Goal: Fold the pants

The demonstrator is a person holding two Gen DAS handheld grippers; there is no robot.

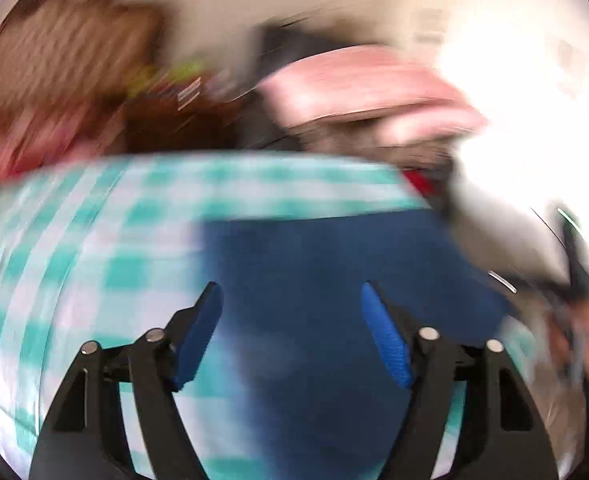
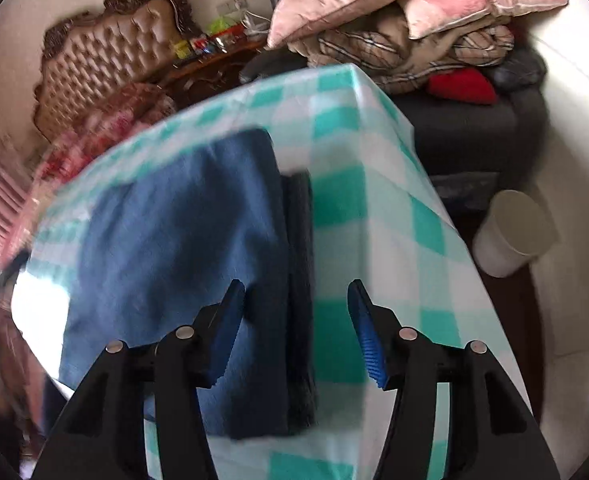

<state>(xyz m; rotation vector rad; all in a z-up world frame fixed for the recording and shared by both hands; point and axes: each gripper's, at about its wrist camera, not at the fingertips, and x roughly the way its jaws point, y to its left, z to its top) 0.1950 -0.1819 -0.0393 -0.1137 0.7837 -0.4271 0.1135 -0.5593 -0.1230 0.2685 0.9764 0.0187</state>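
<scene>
Dark blue pants (image 2: 182, 264) lie folded on a table with a teal and white checked cloth (image 2: 374, 208). Their dark waistband edge (image 2: 300, 280) runs along the right side. My right gripper (image 2: 294, 292) is open and empty above the pants' right edge. In the blurred left wrist view the pants (image 1: 334, 272) lie under my left gripper (image 1: 290, 296), which is open and empty. The other gripper's dark shape (image 1: 578, 276) shows at the far right there.
Pink pillows (image 2: 414, 4) and folded blankets (image 2: 406, 52) are piled on a dark chair (image 2: 474, 128) behind the table. A white bin (image 2: 510, 232) stands on the floor at right. A brown tufted headboard (image 2: 106, 60) stands at back left.
</scene>
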